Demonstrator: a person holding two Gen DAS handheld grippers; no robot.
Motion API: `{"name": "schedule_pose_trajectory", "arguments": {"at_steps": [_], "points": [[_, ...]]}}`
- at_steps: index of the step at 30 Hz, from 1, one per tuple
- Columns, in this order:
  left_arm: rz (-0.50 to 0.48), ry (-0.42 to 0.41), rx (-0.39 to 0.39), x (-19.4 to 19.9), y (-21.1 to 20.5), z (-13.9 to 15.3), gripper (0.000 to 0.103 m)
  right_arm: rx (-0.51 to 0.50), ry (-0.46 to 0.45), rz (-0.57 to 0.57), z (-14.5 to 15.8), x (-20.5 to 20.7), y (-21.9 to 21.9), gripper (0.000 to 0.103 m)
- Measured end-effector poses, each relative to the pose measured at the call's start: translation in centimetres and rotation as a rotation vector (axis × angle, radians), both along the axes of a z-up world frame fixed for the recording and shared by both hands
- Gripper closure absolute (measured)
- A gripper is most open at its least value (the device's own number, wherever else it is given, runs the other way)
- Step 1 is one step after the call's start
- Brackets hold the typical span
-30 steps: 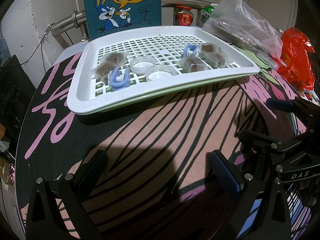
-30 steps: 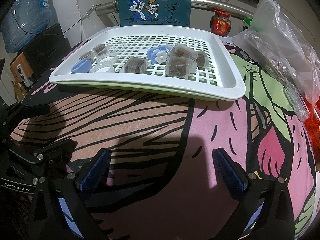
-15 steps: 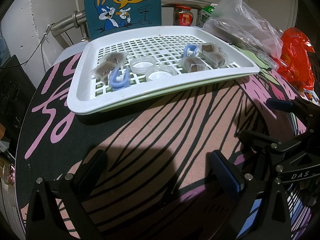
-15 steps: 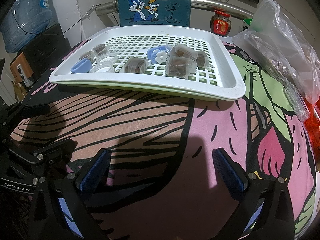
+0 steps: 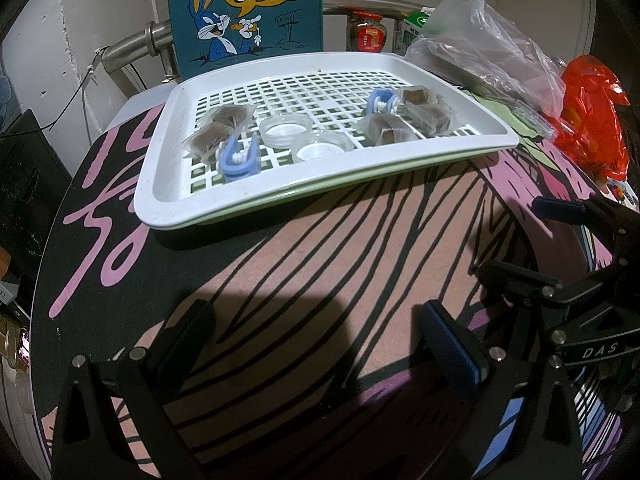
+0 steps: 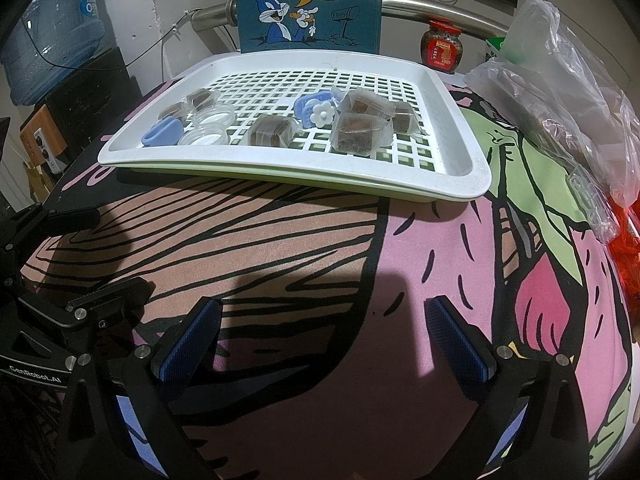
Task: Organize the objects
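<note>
A white slotted tray lies on the table mat. In it are two blue clips, two clear round lids and several wrapped brown cubes. My left gripper is open and empty, low over the mat in front of the tray. My right gripper is open and empty, also in front of the tray. Each gripper shows at the edge of the other's view.
A cartoon rabbit sign stands behind the tray. A clear plastic bag and a red bag lie to the right. A red-lidded jar stands at the back. A water bottle stands at far left.
</note>
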State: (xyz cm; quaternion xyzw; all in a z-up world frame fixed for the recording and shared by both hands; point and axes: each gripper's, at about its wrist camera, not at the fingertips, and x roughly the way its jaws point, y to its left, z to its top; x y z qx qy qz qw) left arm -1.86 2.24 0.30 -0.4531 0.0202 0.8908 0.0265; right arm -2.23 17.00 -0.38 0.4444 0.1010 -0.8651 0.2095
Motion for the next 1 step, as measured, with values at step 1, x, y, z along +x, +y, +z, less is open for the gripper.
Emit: {"name": "schedule_pose_trajectory", "arguments": {"at_steps": [1], "points": [[0.000, 0.000, 0.000, 0.06, -0.03, 0.00, 0.000, 0.000, 0.000, 0.000, -0.01, -0.02, -0.01, 0.000]]}}
